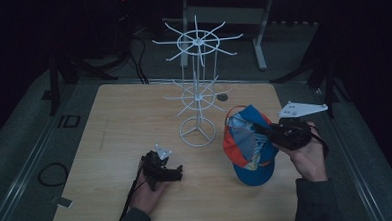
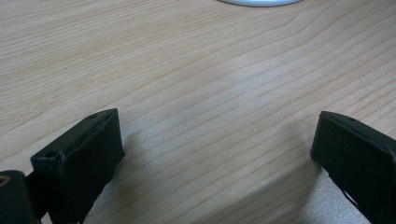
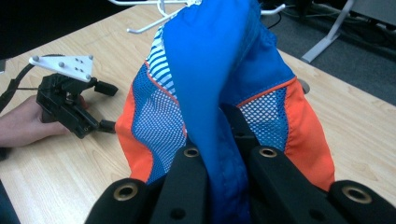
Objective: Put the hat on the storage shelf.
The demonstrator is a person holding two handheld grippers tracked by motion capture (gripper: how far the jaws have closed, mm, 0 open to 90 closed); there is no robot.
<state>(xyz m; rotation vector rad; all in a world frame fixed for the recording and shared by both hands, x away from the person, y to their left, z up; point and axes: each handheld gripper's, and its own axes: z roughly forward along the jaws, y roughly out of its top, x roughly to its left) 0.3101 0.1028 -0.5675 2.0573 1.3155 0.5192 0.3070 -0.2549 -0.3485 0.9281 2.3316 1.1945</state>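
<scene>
Nearest to you, your left gripper (image 1: 172, 172) rests low on the wooden table (image 1: 114, 119), with its jaws wide apart and nothing between them; in the left gripper view there is bare wood between the two black pads. To the right of it, your right gripper (image 1: 265, 131) is clamped on the cap (image 1: 248, 148), a blue and orange cap with mesh panels. In the right gripper view the blue fabric (image 3: 210, 84) is pinched tight between the two jaws, and the cap hangs from them with its lower edge at the table or just above it; I cannot tell which.

Farther away, beyond the cap and a little to the left, stands the white wire rack (image 1: 198, 90) with hooks in two tiers.

I judge the step in hand is the carrying of the cap toward the rack. The next move calls for you to lift the cap higher, bring it over a free hook, and lower it so the hook catches the fabric before you open the jaws.
</scene>
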